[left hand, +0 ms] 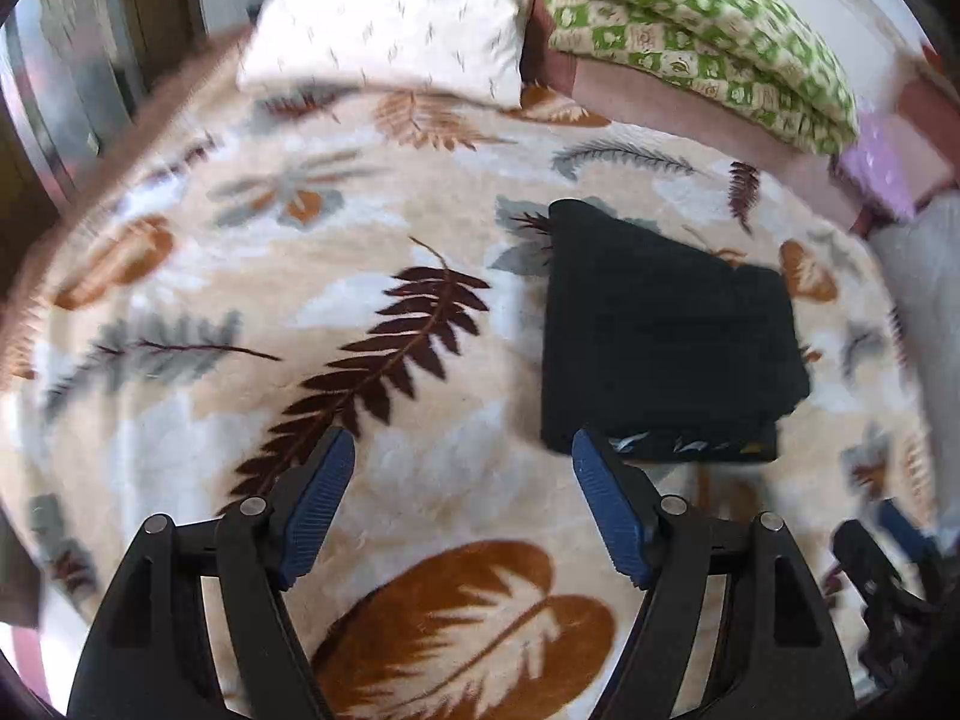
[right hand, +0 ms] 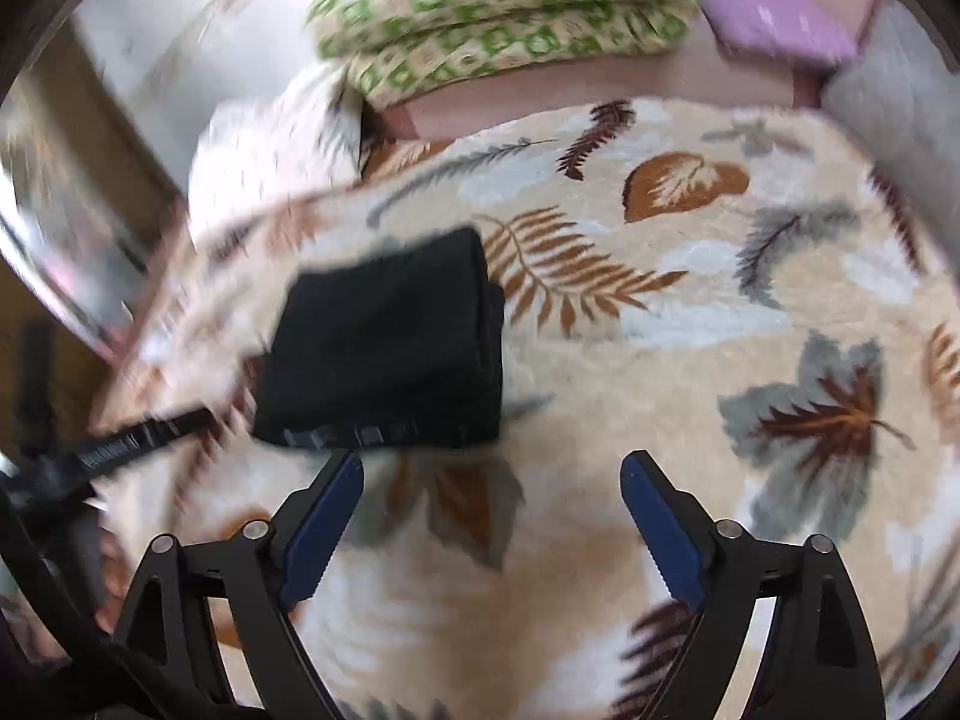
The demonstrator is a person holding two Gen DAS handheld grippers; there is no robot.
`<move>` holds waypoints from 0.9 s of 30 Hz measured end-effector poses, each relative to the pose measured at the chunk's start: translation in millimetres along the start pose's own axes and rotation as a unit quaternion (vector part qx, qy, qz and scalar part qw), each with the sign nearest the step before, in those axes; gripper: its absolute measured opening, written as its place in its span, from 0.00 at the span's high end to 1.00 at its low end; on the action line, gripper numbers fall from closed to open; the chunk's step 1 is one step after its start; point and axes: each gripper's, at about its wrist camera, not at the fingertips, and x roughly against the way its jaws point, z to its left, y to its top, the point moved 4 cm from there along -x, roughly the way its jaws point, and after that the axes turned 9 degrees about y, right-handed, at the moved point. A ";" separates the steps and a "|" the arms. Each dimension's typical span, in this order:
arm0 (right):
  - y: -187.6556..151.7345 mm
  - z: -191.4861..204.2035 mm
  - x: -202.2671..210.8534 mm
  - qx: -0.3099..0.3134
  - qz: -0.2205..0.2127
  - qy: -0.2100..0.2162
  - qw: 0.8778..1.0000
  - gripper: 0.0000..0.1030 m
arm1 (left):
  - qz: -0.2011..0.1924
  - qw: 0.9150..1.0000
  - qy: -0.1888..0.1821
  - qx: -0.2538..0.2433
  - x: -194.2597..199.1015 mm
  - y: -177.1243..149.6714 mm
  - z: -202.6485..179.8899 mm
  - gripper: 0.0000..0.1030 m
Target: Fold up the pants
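Observation:
The black pants (left hand: 666, 330) lie folded into a compact rectangle on the leaf-patterned blanket (left hand: 360, 240), right of centre in the left wrist view. My left gripper (left hand: 459, 450) is open and empty, hovering above the blanket just left of the pants' near edge. In the right wrist view the folded pants (right hand: 390, 342) lie left of centre. My right gripper (right hand: 492, 468) is open and empty, above the blanket near the pants' front right corner. The other gripper shows at the edge of each view: at the right edge (left hand: 888, 588) and at the left edge (right hand: 120, 438).
A white pillow (left hand: 390, 24) and a green-patterned folded quilt (left hand: 708, 30) lie at the bed's far side, with a purple item (left hand: 882, 174) beside them. A grey cushion (right hand: 900, 78) sits at the far right. Wooden furniture (left hand: 90, 48) stands left of the bed.

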 end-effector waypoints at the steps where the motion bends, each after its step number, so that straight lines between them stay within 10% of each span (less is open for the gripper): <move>1: -5.9 6.8 2.4 0.012 -0.007 -0.008 1.000 0.10 | -0.012 1.000 0.016 -0.017 2.9 -2.9 -4.0 0.26; 27: -30.6 34.1 40.5 0.045 -0.070 -0.054 0.995 0.02 | -0.025 0.999 0.039 -0.006 24.7 -34.5 6.1 0.26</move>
